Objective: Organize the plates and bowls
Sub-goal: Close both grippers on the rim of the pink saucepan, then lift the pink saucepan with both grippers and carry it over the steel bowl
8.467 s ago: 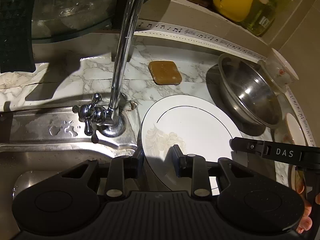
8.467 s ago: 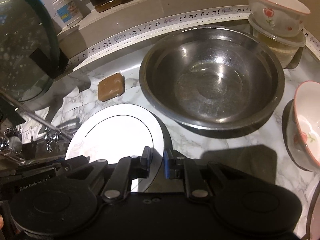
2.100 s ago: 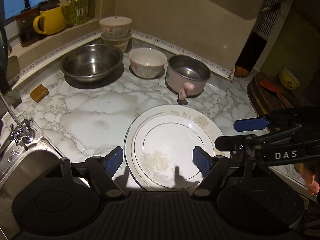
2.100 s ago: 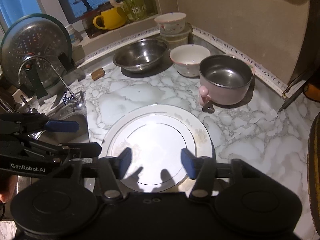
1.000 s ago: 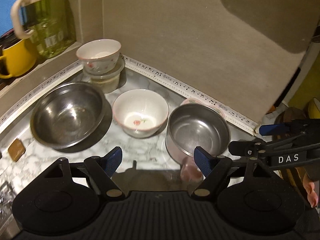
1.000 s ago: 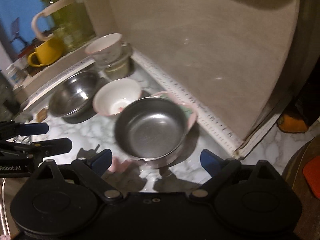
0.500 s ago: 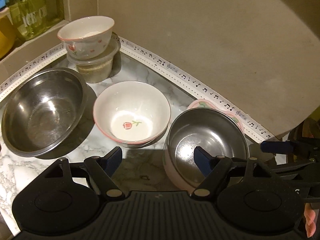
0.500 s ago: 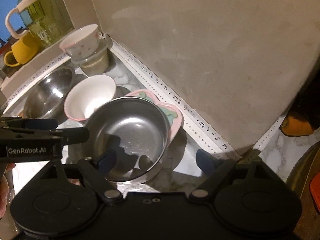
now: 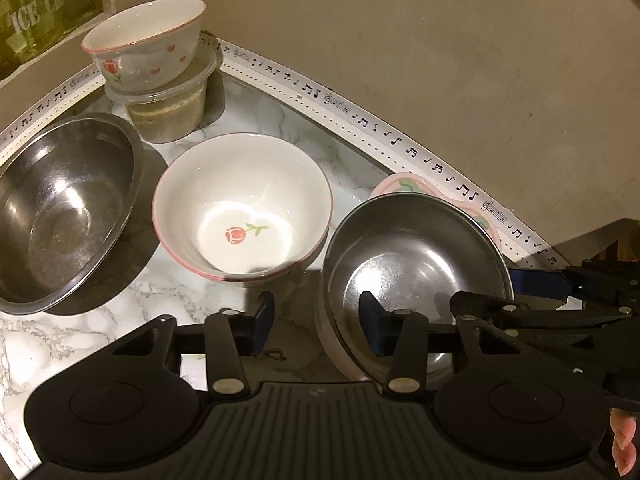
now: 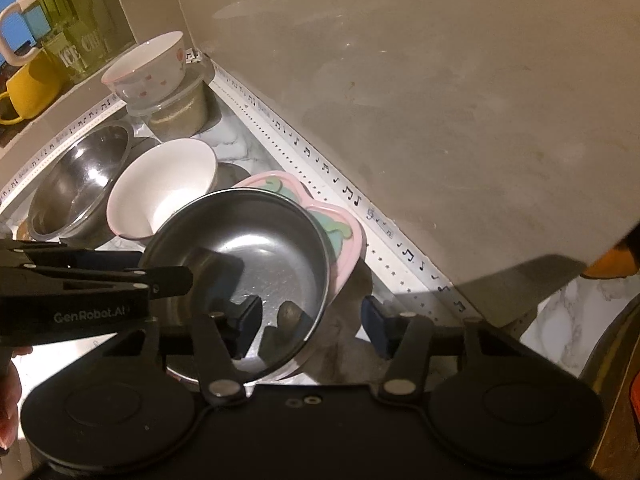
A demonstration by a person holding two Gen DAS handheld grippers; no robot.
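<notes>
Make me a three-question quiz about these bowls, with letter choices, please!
1. Where does the small flowered bowl sit?
A. on a lidded plastic tub
B. inside the sink
C. on a plate

2. What colour is the flower inside the white bowl?
A. blue
B. red
C. yellow

3. How is the left gripper?
A. shut on a spoon
B. open
C. shut on a plate

Answers: 1 A, the bowl rests on the tub's lid. 2 B, a red flower shows at its bottom. 3 B, its fingers stand apart, one inside the steel pot.
</notes>
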